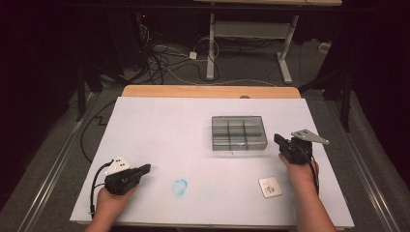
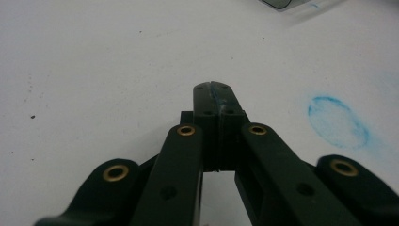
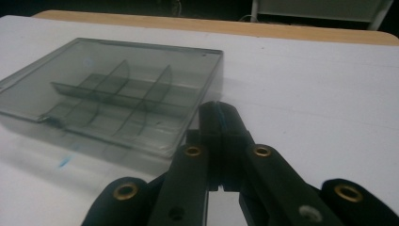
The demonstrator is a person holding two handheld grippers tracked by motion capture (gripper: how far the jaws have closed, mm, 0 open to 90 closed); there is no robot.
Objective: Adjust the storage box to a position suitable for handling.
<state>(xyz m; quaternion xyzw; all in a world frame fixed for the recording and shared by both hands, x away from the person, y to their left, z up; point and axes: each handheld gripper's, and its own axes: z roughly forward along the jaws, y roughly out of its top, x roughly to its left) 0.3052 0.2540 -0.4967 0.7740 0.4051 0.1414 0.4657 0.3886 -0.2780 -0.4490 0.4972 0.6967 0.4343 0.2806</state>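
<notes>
both sets of fingers pressed together, nothing between them: left gripper (image 2: pixel 214 94) jaws meet flat, same on right gripper (image 3: pixel 217 115). in the high view, left gripper (image 1: pixel 143 170) sits at 7 o'clock on the white table (image 1: pixel 159 125), tip aimed toward 3. right gripper (image 1: pixel 279 140) at 4 o'clock, tip just beside the right edge of the clear divided box (image 1: pixel 239 132), not touching as far as i can tell. blue smudge (image 1: pixel 180 187) at 6 o'clock. small white card (image 1: pixel 270 187) at 5 o'clock, near the right hand (image 1: pixel 300 169).
</notes>
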